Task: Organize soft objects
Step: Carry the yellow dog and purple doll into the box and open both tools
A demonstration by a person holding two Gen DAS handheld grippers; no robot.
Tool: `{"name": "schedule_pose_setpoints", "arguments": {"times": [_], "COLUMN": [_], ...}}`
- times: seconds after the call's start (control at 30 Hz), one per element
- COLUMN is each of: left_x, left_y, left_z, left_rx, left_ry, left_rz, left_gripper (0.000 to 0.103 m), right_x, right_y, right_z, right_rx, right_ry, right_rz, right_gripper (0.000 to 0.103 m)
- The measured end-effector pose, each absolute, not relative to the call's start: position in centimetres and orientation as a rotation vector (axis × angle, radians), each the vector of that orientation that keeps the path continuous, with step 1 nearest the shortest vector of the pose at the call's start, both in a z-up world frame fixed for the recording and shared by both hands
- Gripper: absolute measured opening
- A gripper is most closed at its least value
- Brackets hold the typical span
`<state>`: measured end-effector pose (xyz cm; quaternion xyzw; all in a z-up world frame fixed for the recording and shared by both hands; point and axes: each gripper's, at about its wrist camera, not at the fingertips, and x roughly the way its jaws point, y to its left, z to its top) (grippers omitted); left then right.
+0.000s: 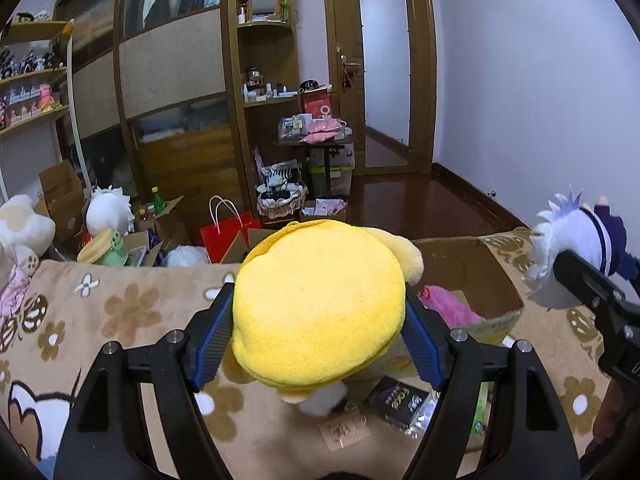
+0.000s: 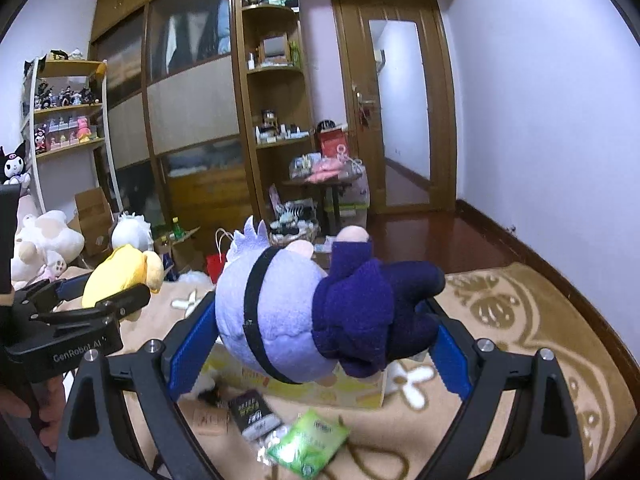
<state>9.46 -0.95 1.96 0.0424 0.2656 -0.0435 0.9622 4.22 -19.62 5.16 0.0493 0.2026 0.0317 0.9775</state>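
Observation:
My left gripper [image 1: 318, 320] is shut on a round yellow plush [image 1: 320, 304], its blue pads pressing both sides; the plush hangs above the flowered beige blanket [image 1: 132, 312]. My right gripper [image 2: 324, 320] is shut on a lilac-haired doll in navy clothes [image 2: 304, 308], held sideways above the blanket [image 2: 520, 312]. In the left wrist view the same doll [image 1: 576, 256] shows at the far right with the right gripper's black finger across it. The right wrist view shows the yellow plush [image 2: 120, 276] at the left, between the left gripper's fingers. An open cardboard box [image 1: 472, 268] with a pink soft thing [image 1: 448, 308] inside lies beyond the yellow plush.
A black packet [image 1: 396, 400], a green packet [image 2: 308, 444] and a card lie on the blanket under the grippers. White and cream plush toys [image 1: 24, 232] sit at the left. Past the bed are boxes, a red bag [image 1: 228, 232], wardrobes, shelves and a door.

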Motion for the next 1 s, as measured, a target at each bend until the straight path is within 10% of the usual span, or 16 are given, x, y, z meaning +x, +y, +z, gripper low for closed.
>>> {"name": "schedule_pose_setpoints", "arguments": {"times": [1.0], "left_x": [16.2], "left_y": [-2.7], "left_z": [-1.6], "left_rx": [0.09], "left_ry": [0.553], "left_rz": [-0.158], "left_gripper": [0.077], "right_x": [9.8], "right_y": [-20.0], "right_z": [1.3], "right_rx": [0.052], "right_ry": [0.457], "right_rz": [0.081], "right_gripper": [0.098]}}
